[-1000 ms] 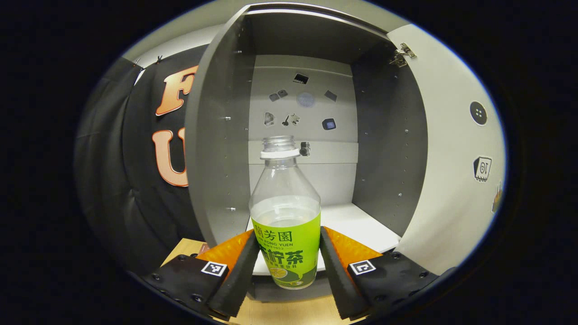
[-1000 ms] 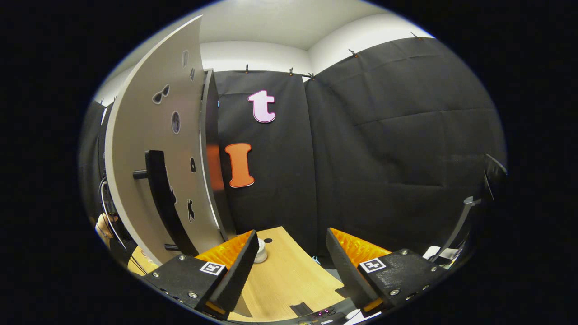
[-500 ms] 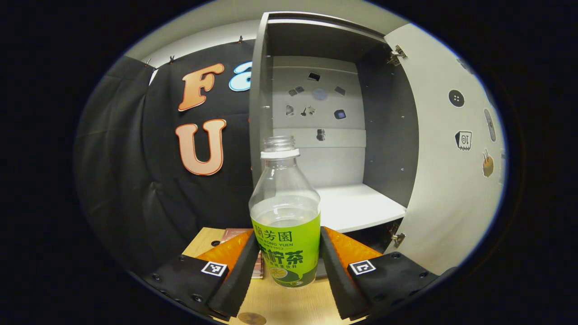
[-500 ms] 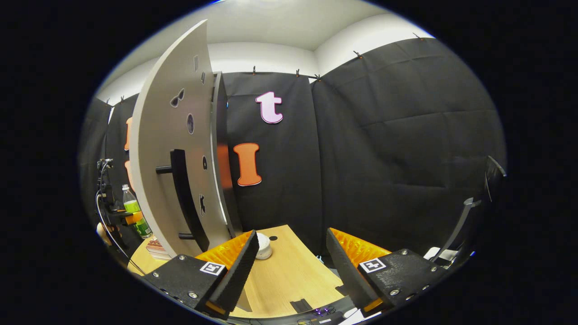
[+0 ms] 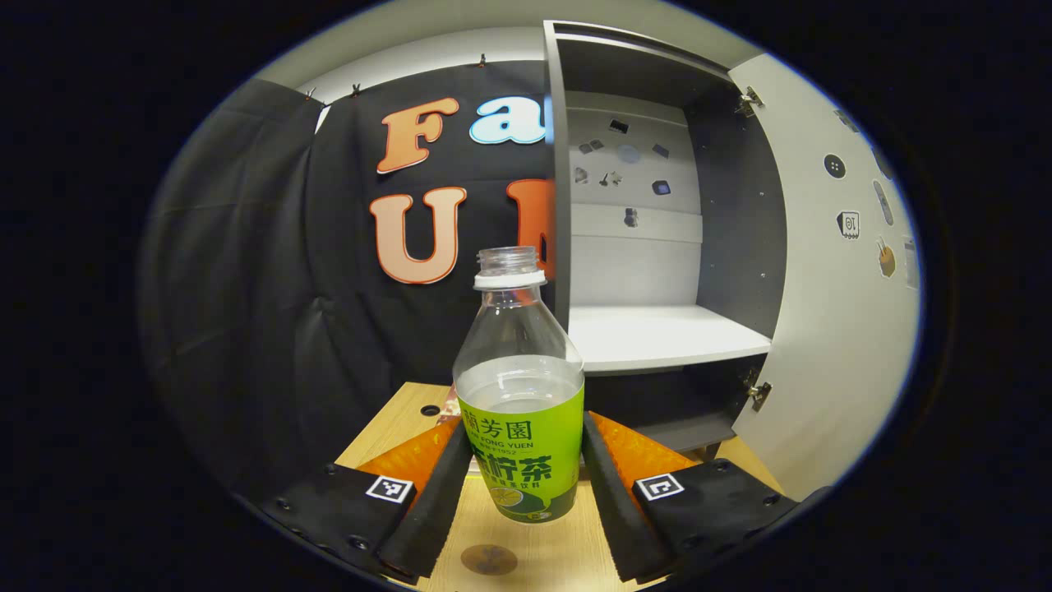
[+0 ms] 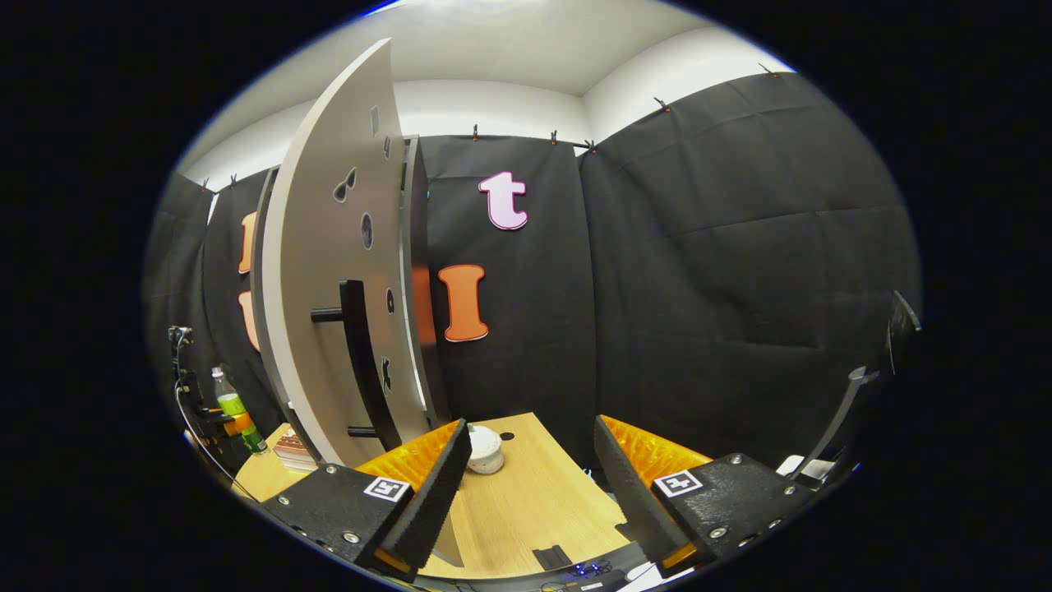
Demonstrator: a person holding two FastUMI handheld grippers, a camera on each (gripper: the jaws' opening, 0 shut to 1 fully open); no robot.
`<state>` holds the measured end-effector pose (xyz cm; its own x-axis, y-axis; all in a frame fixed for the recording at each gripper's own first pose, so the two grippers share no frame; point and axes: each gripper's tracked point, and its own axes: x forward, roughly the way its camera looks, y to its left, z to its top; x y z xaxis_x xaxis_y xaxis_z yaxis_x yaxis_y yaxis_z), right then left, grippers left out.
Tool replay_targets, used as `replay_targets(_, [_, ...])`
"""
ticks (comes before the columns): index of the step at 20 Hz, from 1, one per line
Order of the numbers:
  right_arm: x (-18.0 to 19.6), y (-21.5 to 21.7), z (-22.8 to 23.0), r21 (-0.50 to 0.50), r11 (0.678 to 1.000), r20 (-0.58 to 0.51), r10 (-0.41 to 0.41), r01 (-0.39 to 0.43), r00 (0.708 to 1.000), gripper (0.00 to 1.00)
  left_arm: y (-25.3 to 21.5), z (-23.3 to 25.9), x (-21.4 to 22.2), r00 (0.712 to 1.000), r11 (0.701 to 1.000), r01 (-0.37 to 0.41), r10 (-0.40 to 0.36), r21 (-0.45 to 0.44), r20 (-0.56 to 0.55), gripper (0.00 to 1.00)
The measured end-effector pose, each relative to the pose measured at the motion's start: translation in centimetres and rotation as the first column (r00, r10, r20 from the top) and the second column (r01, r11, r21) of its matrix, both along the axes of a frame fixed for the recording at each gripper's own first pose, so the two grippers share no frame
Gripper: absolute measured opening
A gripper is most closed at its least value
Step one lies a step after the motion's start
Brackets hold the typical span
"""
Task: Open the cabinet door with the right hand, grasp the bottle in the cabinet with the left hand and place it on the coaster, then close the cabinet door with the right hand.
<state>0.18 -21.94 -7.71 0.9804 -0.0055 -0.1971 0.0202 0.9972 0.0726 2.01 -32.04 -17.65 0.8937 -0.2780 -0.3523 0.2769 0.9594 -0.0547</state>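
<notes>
In the left gripper view my left gripper point(image 5: 522, 485) is shut on the bottle point(image 5: 519, 386), a clear one with a green label and no cap, held upright above the wooden table point(image 5: 567, 555). A small round brown coaster point(image 5: 488, 559) lies on the table just below the bottle. Behind and to the right the grey cabinet point(image 5: 657, 329) stands open, its white shelf bare and its door point(image 5: 830, 312) swung out right. In the right gripper view my right gripper point(image 6: 526, 485) is open and holds nothing. The door point(image 6: 329, 312) with its black handle point(image 6: 362, 362) is to its left. The bottle point(image 6: 233, 409) shows small at far left.
A stack of books point(image 6: 292, 448) lies on the table by the door's foot. A small white round object point(image 6: 485, 450) sits on the table near my right gripper's left finger. A cable hole point(image 5: 429, 409) is in the tabletop at the left.
My left gripper has drawn the bottle out of the cabinet and away to the left, so the coaster now shows below it. The right gripper has backed off a little from the door.
</notes>
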Motion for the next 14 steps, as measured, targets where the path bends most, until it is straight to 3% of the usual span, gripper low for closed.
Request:
replay_targets(8, [-0.3, 1.0, -0.2, -0.001, 1.000, -0.021, 0.011, -0.011, 1.000, 0.93, 5.8, -8.9, -2.1, 0.997, 0.996, -0.071, 0.073, 0.057, -0.040, 0.84])
replay_targets(14, [-1.1, 0.4, -0.3, -0.001, 1.000, -0.029, -0.020, 0.020, 0.999, 0.93, 6.8, -15.7, -3.2, 0.994, 0.996, -0.067, 0.072, 0.065, -0.080, 0.84])
